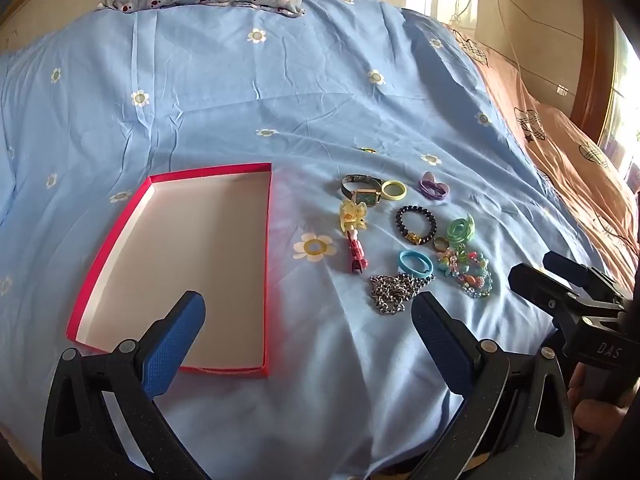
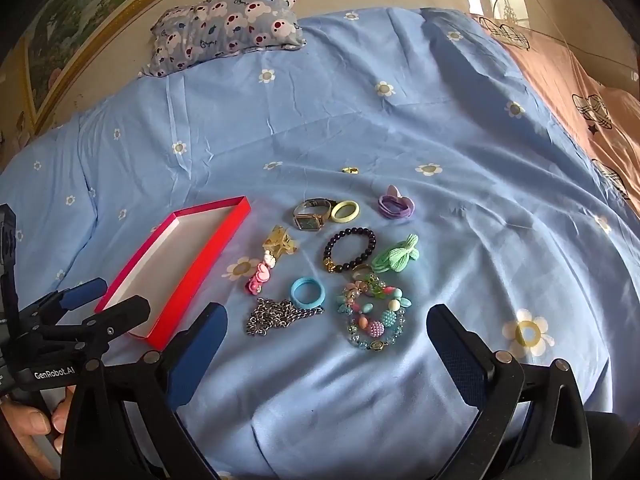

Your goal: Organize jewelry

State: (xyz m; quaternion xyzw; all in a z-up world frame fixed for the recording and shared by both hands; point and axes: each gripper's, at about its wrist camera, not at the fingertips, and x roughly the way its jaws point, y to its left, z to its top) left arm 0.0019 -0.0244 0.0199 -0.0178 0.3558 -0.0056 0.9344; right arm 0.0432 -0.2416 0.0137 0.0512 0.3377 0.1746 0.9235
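**Jewelry spread on the bed beside an empty red tray**

Jewelry lies loose on the blue flowered bedsheet [image 1: 240,92], all of it to the right of the red tray [image 1: 92,268], which we take as our landmark. Nearest the tray we see a yellow hair clip [image 1: 352,216] and a pink clip [image 1: 356,254] below it. Farther from the tray sit a square-faced watch [image 2: 310,216], a pale yellow ring [image 2: 345,211], a purple hair tie [image 2: 395,204], a dark bead bracelet [image 2: 350,250] and a green hair tie [image 2: 396,258]. Closer to us lie a blue ring [image 2: 307,291], a silver chain [image 2: 276,315] and a tangle of colourful bead bracelets [image 2: 374,316]. A small gold piece [image 2: 350,169] rests alone, beyond the watch.

We hold our left claw [image 1: 308,328] spread wide above the tray's near right corner, gripping nothing. Our right claw [image 2: 326,334] is spread just as wide, empty, hanging over the chain and bead bracelets. A patterned pillow [image 2: 228,26] sits well beyond the tray.
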